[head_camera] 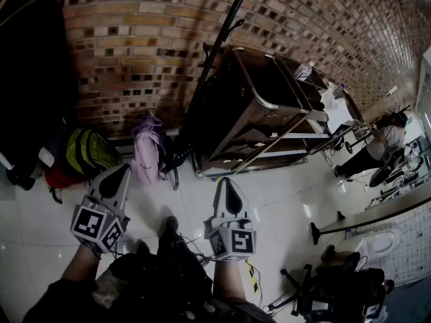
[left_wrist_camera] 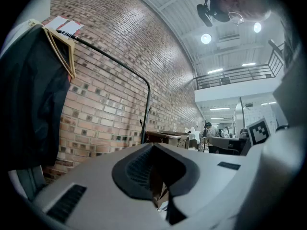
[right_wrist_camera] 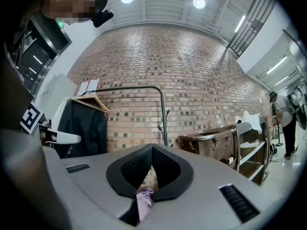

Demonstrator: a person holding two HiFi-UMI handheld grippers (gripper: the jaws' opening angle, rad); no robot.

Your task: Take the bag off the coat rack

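Observation:
A lilac bag (head_camera: 147, 152) sits low against the brick wall, just left of the coat rack's black pole (head_camera: 219, 46). Whether it hangs or stands on the floor I cannot tell. My left gripper (head_camera: 125, 169) is shut and empty, its tips a short way in front of the bag. My right gripper (head_camera: 229, 182) is also shut and empty, further right and nearer to me. In the right gripper view the lilac bag (right_wrist_camera: 144, 201) shows through the gap behind the shut right gripper (right_wrist_camera: 152, 146). The left gripper view has the left gripper (left_wrist_camera: 153, 145) level, facing the wall.
A black coat (right_wrist_camera: 87, 126) hangs on a wooden hanger at the rail's left end. A yellow-green bag (head_camera: 87, 152) lies left of the lilac one. A brown shelved cart (head_camera: 269, 106) stands right of the pole. A person (head_camera: 377, 150) stands far right; a dark chair (head_camera: 337, 288) is near my feet.

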